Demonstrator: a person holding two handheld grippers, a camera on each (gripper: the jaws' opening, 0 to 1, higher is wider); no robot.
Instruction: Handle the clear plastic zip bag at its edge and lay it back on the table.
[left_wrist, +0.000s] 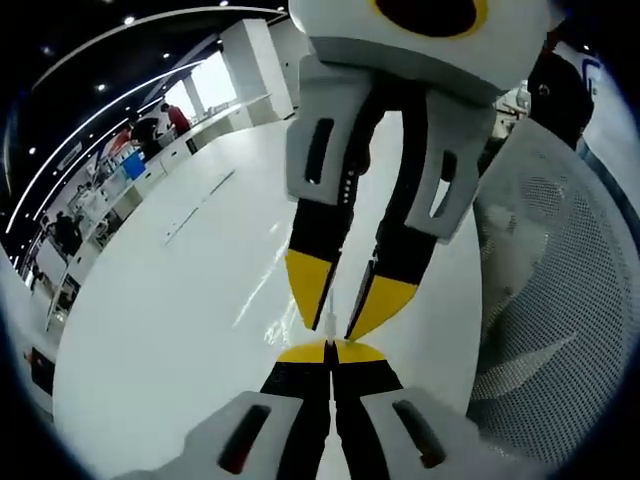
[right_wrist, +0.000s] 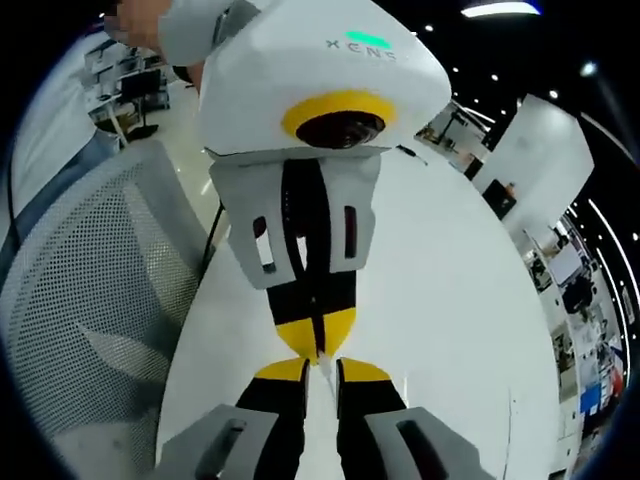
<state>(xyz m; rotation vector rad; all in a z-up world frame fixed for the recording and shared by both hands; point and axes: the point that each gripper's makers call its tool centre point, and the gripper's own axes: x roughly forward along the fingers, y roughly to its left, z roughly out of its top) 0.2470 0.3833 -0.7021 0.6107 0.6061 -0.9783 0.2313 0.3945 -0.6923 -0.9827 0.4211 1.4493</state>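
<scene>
Left gripper view: the left tool (left_wrist: 330, 352) is clamped shut, tip to tip with the slightly parted right tool (left_wrist: 335, 322); a thin clear bag edge (left_wrist: 329, 322) shows between them, above the white surface (left_wrist: 180, 320); mesh chair (left_wrist: 560, 300) beyond.

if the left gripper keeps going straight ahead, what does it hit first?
Most likely the right gripper, which faces it tip to tip just beyond the left gripper. A thin clear strip, probably the bag edge, sits between them. The gap is hard to judge.
</scene>
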